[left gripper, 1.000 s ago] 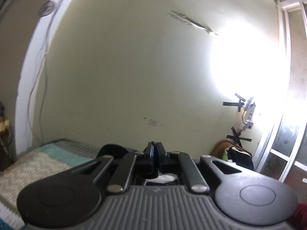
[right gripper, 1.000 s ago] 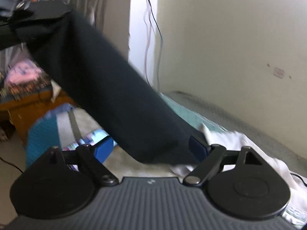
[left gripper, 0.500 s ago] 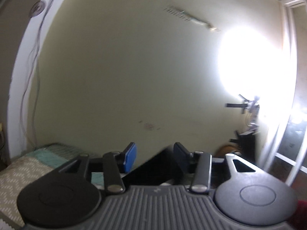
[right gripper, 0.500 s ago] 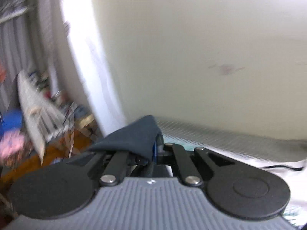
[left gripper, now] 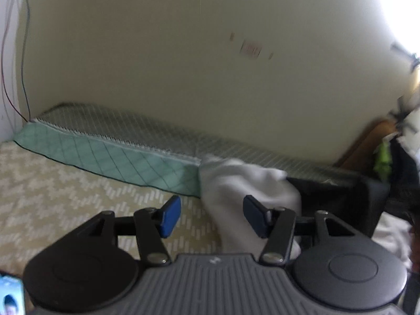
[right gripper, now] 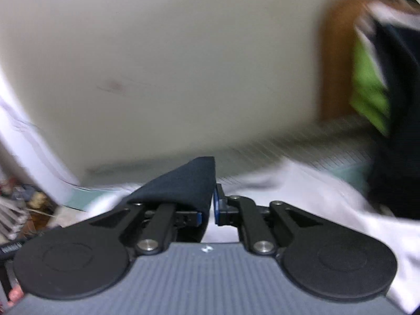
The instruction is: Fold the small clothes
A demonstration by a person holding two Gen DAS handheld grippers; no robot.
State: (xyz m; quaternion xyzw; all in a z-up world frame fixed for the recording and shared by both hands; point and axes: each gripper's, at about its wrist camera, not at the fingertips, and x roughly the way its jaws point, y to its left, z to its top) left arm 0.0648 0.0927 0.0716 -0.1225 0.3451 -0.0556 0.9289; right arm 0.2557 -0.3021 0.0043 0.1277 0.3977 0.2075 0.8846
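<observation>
Dark navy cloth (right gripper: pixel 183 186) is the garment in play, and it sits pinched in the right gripper (right gripper: pixel 213 206), whose jaws are closed on it; the fabric drapes over the left finger and rises to a folded point above the blue fingertips (right gripper: pixel 216 204). That view is heavily blurred, so little beyond it is sharp: a white garment (right gripper: pixel 302 183) spreads across the bed below and to the right of the gripper, a pale wall (right gripper: pixel 183 65) fills the background, and something green (right gripper: pixel 370 84) hangs beside a dark shape at the right edge. The left gripper (left gripper: pixel 211 216) has its jaws spread wide with nothing between them, its blue pads (left gripper: pixel 170 216) hovering over a bedsheet (left gripper: pixel 52 197) printed with a pale zigzag pattern. Just ahead of its right finger lies a crumpled white garment (left gripper: pixel 249 183), touching the end of a teal quilted cushion (left gripper: pixel 118 157) that runs along the foot of the wall (left gripper: pixel 183 52). Behind the cushion a striped grey cover (left gripper: pixel 131 126) lines the wall. To the right of the white garment sits a dark object (left gripper: pixel 341 194), too blurred to identify. Thin wires (left gripper: pixel 23 52) hang down the wall at the far left, and a phone screen (left gripper: pixel 10 296) shows in the lower left corner.
</observation>
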